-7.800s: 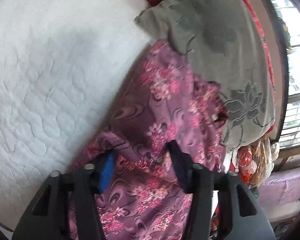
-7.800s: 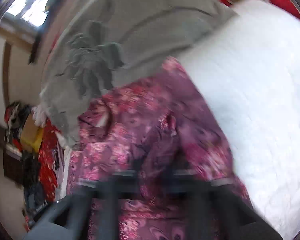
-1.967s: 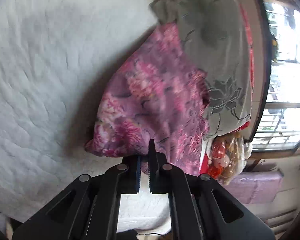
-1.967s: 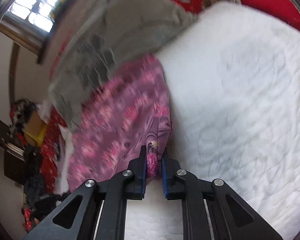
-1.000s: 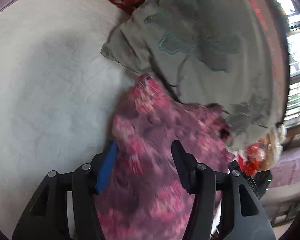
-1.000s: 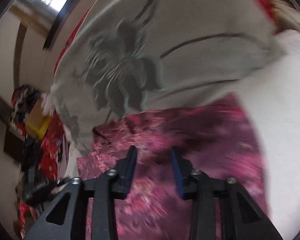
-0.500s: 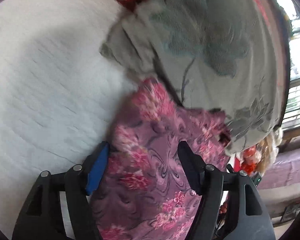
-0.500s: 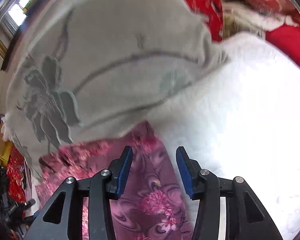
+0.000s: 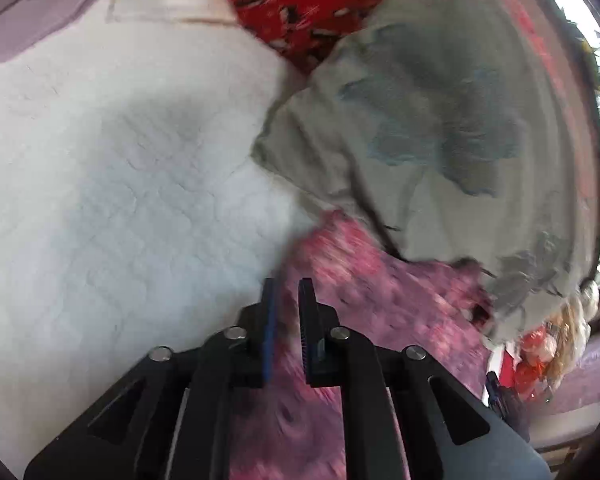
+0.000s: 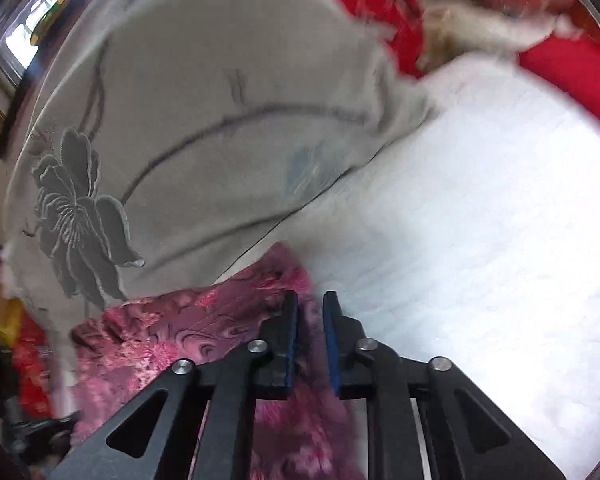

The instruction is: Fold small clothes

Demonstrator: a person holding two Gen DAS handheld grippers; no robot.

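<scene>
Lying on the white quilted bed cover point(image 9: 112, 184), the purple garment with pink flower print point(image 9: 384, 300) sits at the near edge of the bed, and its far end goes under the border of a large grey pillow with a dark flower pattern point(image 9: 440, 128). The same garment point(image 10: 172, 332) appears in the right wrist view, again just below the grey pillow point(image 10: 204, 120), with the white bed cover point(image 10: 480, 240) to its right.

The left claw point(image 9: 286, 288) is closing over the left border of the garment. Its two black fingers with blue pads stand near together, with only a narrow gap. Purple cloth shows in this gap, but the picture is blurred, so I cannot tell if the pads already press on it.

The right claw point(image 10: 310, 300) is closing too, over the right border of the garment near its far corner. Its pads are also a little apart, and flowered cloth is visible between them.

Behind the pillow lies a red patterned fabric point(image 9: 300, 4). A window point(image 10: 40, 12) is bright at the upper left of the right wrist view.
</scene>
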